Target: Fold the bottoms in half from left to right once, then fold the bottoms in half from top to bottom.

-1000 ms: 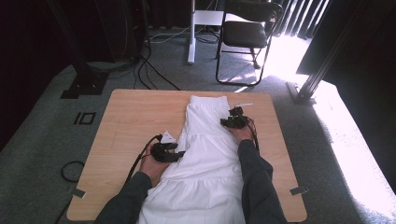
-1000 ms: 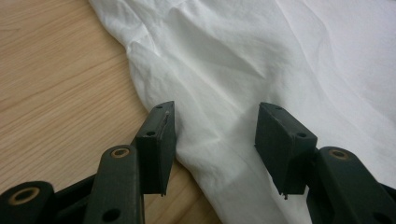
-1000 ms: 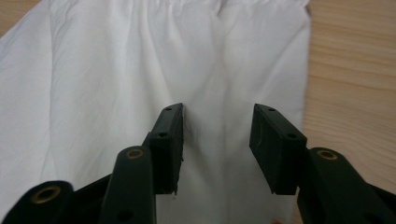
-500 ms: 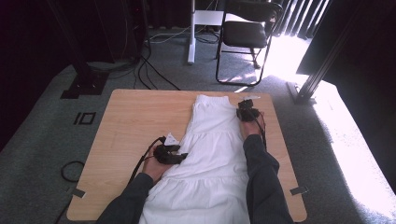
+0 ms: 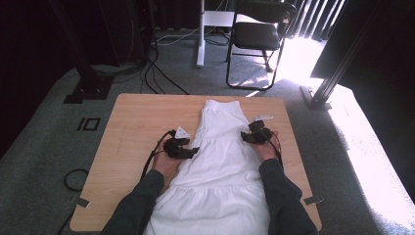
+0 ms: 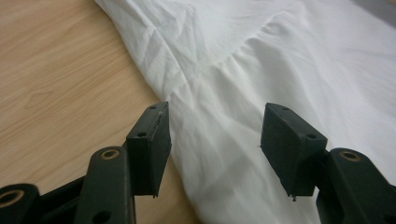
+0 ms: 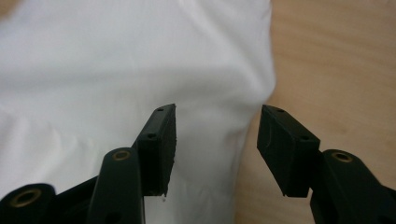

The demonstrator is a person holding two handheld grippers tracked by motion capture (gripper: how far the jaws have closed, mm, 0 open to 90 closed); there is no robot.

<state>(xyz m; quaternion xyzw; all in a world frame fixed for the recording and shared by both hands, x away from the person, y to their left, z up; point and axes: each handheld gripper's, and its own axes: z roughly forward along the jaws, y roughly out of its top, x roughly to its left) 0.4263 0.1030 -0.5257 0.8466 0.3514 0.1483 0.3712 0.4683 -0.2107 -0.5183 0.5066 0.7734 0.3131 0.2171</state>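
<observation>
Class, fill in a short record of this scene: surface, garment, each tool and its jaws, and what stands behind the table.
Surface: wooden table
Garment: white dress, flat, hem toward the person
Left tool: at the dress's left edge, jaws open, nothing gripped
Right tool: at the dress's right edge, jaws just opened, nothing gripped
Behind: black chair on grey carpet
</observation>
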